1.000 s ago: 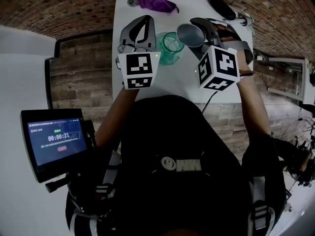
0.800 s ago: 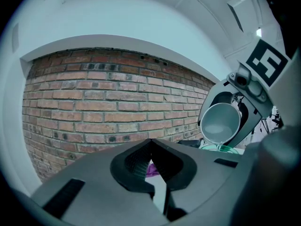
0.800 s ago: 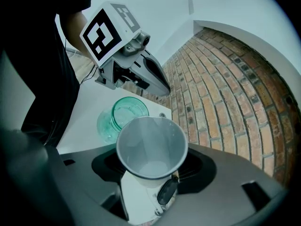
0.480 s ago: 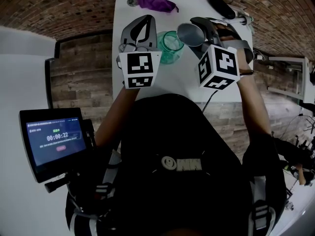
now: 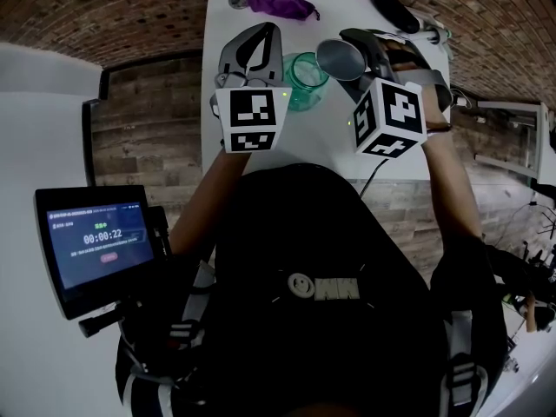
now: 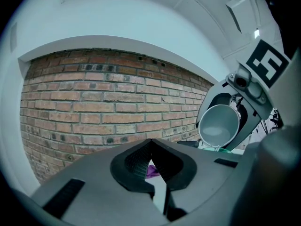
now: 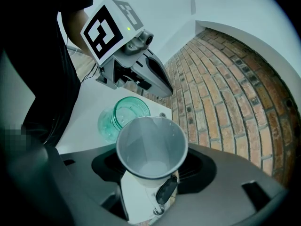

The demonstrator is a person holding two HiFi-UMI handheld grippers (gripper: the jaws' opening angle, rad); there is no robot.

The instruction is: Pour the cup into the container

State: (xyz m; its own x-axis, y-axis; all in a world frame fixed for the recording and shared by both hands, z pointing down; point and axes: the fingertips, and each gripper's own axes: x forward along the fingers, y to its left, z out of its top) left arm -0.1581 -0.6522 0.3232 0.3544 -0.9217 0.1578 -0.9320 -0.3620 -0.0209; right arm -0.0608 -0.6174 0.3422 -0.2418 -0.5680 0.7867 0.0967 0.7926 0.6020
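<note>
The right gripper (image 7: 153, 172) is clamping its fingers on the cup (image 7: 151, 149), tipping it toward the green container (image 7: 123, 117) (pouring looks nearly finished); the left gripper (image 6: 151, 157) is idling, fingers together.

My right gripper (image 7: 151, 166) holds the grey cup (image 7: 151, 145) between its jaws, and the open mouth of the cup faces the camera. Just beyond its rim, the green glass container (image 7: 123, 117) stands upright on the white table (image 7: 87, 109), clear of the edge along the brick floor (image 7: 225, 102). The left gripper (image 7: 164, 89) hangs above the container without touching it. I cannot tell what is inside the cup.
</note>
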